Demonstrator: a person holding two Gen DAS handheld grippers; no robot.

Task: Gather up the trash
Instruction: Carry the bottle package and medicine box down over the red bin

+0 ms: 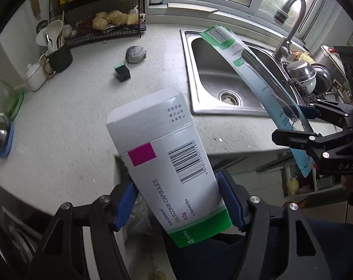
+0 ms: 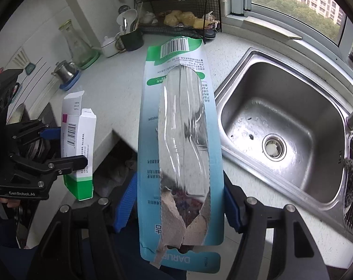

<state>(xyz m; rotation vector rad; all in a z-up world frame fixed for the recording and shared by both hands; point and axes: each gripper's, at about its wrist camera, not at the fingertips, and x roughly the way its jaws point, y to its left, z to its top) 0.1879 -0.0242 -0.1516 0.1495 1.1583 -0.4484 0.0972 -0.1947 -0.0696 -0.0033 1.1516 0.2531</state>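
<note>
The left gripper [image 1: 178, 200] had its jaws clenched on a white and green medicine box [image 1: 169, 163], held up in the air over the edge of the table [image 1: 60, 121]. The right gripper [image 2: 180, 207] had its jaws clenched on a long blue toothbrush pack [image 2: 181, 140] with torn card at the bottom, lifted beside the sink [image 2: 281, 126]. A small green and black box [image 1: 122, 72] and a gray crumpled lump [image 1: 135, 54] sat on the table near the wire rack [image 1: 102, 23].

Looking steeply down from each wrist, close over the countertop [image 1: 60, 121]; sharing the sink [image 2: 281, 126] and window corner.
</note>
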